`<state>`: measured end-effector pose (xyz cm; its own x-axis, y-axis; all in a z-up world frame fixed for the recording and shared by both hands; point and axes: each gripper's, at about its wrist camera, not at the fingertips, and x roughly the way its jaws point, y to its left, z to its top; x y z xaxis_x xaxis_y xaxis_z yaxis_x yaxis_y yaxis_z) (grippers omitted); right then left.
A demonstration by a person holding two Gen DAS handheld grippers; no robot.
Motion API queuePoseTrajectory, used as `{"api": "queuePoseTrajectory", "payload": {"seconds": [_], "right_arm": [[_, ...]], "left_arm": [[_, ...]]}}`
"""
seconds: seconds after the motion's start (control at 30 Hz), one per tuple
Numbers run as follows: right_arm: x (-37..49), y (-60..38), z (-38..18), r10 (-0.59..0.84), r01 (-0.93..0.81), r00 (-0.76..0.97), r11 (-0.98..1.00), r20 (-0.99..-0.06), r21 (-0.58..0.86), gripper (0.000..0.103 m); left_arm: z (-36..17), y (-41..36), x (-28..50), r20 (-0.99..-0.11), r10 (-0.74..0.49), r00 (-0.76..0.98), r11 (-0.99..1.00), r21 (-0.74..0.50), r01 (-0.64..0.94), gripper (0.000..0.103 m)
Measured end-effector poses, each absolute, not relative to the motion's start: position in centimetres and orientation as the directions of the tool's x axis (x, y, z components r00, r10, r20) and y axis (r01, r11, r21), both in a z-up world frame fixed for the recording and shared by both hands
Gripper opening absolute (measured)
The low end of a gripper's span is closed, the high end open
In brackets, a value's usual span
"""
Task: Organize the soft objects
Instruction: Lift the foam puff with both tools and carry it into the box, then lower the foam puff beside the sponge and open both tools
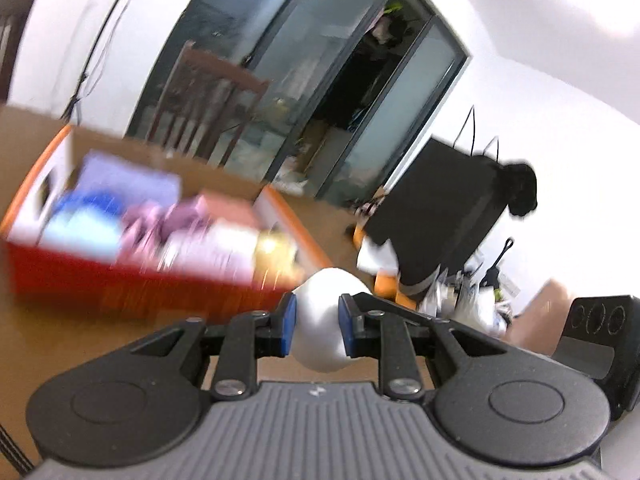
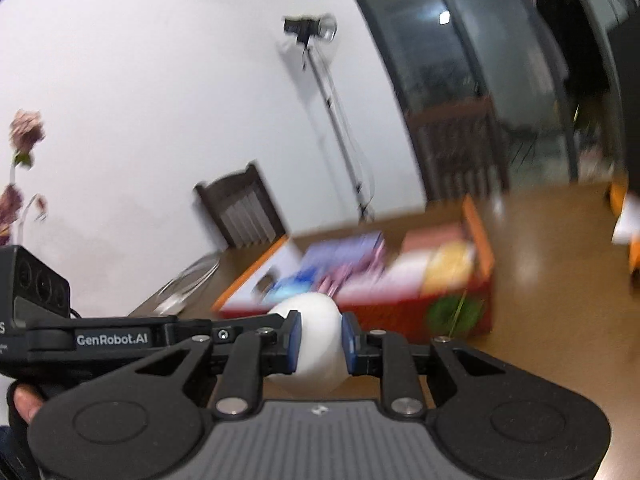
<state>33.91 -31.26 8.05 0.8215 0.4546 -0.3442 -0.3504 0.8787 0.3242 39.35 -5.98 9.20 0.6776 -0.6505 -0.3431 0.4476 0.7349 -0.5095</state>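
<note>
Carrying | left gripper (image 1: 317,325) clamps white soft ball (image 1: 320,320) | right gripper (image 2: 320,342) clamps white ball (image 2: 310,340) | both above table (image 2: 552,240), near orange box (image 1: 132,284) front edge | next: likely drop into box

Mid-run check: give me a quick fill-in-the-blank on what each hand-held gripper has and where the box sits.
1. The left hand-held gripper is shut on a white ____ object.
2. The right hand-held gripper grips a ____ object of its own.
3. The orange box of soft items rests on the wooden ____.
4. Each gripper's pads are coloured ____.

Missing words: round; white; table; blue
</note>
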Motion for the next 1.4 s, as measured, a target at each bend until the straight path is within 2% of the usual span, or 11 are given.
{"api": "queuePoseTrajectory", "payload": {"seconds": [0.1,0.23,0.47,0.53,0.63,0.93,1.1,1.17,1.23,1.27,1.4], "right_arm": [[40.4,-32.3,10.8,0.457,-0.361,0.827,0.879,-0.327,0.312,0.021],[49.9,-31.3,13.1,0.451,-0.361,0.808,0.888,-0.38,0.286,0.021],[63.4,-27.1,9.2,0.386,-0.303,0.737,0.923,-0.556,0.239,0.021],[66.1,-26.4,6.9,0.387,-0.292,0.69,0.922,-0.612,0.253,0.019],[68.0,-25.4,3.5,0.392,-0.289,0.622,0.919,-0.677,0.267,0.018],[68.4,-24.7,1.6,0.374,-0.272,0.58,0.926,-0.724,0.261,0.02],[68.3,-25.2,2.1,0.378,-0.258,0.591,0.925,-0.712,0.278,0.026],[67.6,-25.4,2.6,0.363,-0.252,0.609,0.932,-0.705,0.262,0.028],[66.3,-25.6,4.0,0.353,-0.258,0.636,0.935,-0.686,0.242,0.038],[65.6,-25.7,4.9,0.357,-0.267,0.645,0.934,-0.676,0.238,0.044],[63.1,-26.2,9.1,0.353,-0.294,0.677,0.934,-0.646,0.202,0.047]], "left_arm": [[11.4,-6.4,45.1,-0.323,-0.632,0.704,0.74,-0.521,0.425,0.023],[12.5,-5.5,52.9,-0.354,-0.596,0.721,0.761,-0.535,0.367,0.023],[6.8,-3.6,64.2,-0.521,-0.561,0.643,0.774,-0.605,0.186,0.021],[4.9,-3.7,65.7,-0.593,-0.508,0.625,0.823,-0.548,0.15,0.02],[3.2,-4.1,66.6,-0.675,-0.433,0.597,0.88,-0.46,0.118,0.019],[1.7,-2.5,68.5,-0.669,-0.506,0.545,0.822,-0.565,0.07,0.022],[3.2,-2.2,66.3,-0.674,-0.45,0.585,0.862,-0.499,0.088,0.037],[4.8,-2.3,65.1,-0.671,-0.416,0.614,0.888,-0.447,0.113,0.052],[6.3,-2.0,64.0,-0.659,-0.402,0.636,0.893,-0.435,0.114,0.059],[7.3,-1.7,63.2,-0.649,-0.397,0.649,0.895,-0.43,0.118,0.06],[12.1,-0.4,59.3,-0.604,-0.36,0.711,0.918,-0.365,0.155,0.069]]}}
